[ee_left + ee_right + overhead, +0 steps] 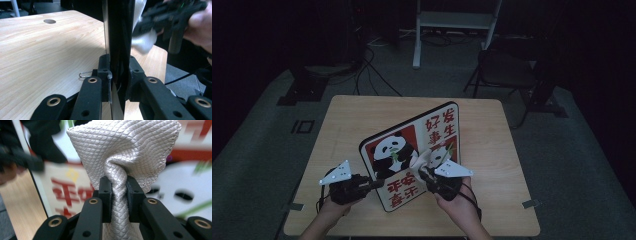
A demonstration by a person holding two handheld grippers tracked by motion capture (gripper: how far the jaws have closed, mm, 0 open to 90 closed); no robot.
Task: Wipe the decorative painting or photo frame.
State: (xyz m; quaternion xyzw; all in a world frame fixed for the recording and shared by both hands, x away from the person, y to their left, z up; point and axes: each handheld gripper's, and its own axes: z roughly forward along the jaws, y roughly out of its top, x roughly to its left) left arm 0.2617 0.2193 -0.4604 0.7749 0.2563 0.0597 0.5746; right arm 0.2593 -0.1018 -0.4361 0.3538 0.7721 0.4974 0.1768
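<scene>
white cloth [120, 152] pinched in right gripper [119, 195] wipes board [412, 150] at centre frame; left gripper [119, 75] clamps its edge; next, sweep on.

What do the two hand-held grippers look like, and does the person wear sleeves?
Both are black. The left hand-held gripper and the right hand-held gripper each carry a grey three-cornered plate with dark dots on top. Their jaws are flat black links with brass-ringed holes, ending in square black pads. A black cable trails from the right one. The forearms show no sleeves.
</scene>
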